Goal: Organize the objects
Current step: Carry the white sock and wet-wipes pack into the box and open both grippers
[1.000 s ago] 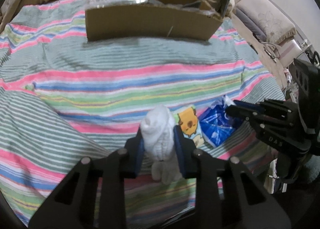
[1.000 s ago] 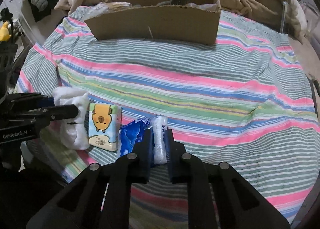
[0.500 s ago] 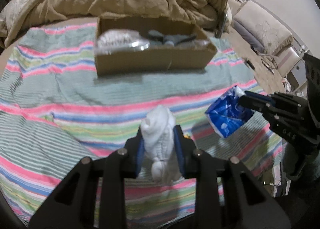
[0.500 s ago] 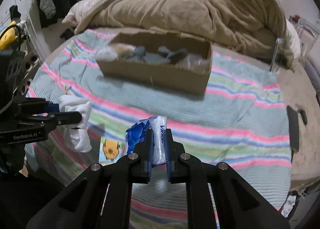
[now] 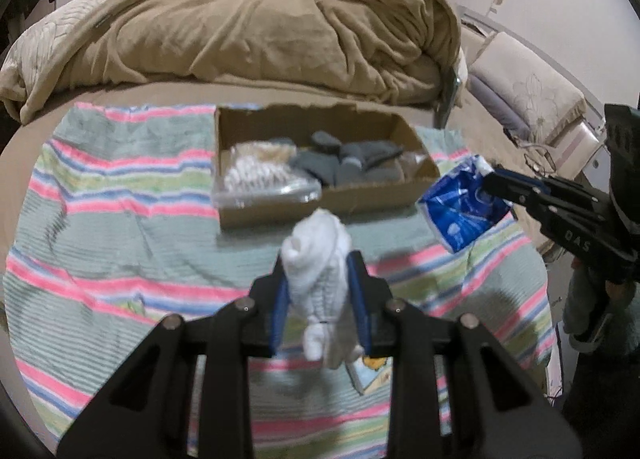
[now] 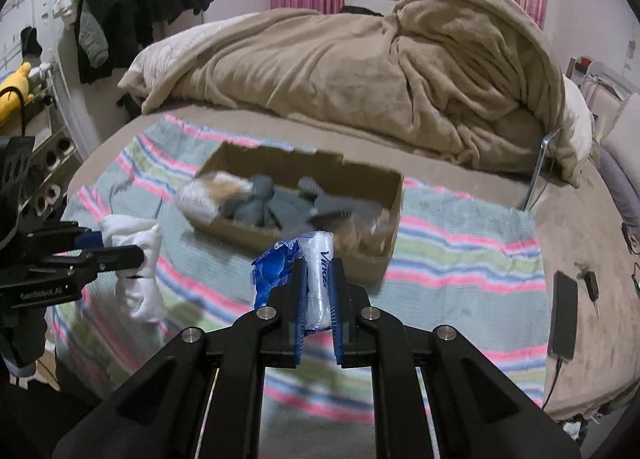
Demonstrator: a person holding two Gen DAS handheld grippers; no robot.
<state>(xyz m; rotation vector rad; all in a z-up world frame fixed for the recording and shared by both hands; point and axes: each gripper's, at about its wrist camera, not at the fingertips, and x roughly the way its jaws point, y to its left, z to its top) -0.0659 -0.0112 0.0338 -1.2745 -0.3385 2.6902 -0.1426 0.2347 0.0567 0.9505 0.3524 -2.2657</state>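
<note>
White knit filled the left wrist view: a rolled sock [image 5: 318, 279] sat pinched between the jaws of the left hand-held gripper [image 5: 319, 295], held up above the striped blanket [image 5: 120, 219] and short of the cardboard box [image 5: 320, 163]. The box lay ahead on the bed, already carrying grey socks [image 5: 348, 163] in the middle and a clear plastic pack [image 5: 264, 179] at its left end. To the right, the right hand-held gripper [image 5: 486, 179] held a blue tissue pack [image 5: 460, 207] by one corner, near the box's right end. A small cartoon-printed packet [image 5: 374, 373] lay on the blanket below the sock, partly hidden.

From the right wrist view, the right hand-held gripper [image 6: 318, 291] was clamped narrowly on the tissue pack [image 6: 308, 275], which hung just before the near wall of the box [image 6: 304, 203]. The left hand-held gripper [image 6: 140, 249] showed at the left with the sock [image 6: 136, 263] dangling from it, beside the box's left end.

The step in hand looked like carrying both items over the box to drop them in. It would go best if each one cleared the near cardboard wall before release. The sock probably belonged over the grey pile. The tissue pack seemed to suit the right end, though something blurred may already lie there. With only a corner gripped, the pack could swing, so a slow approach and a low release seemed wise.
</note>
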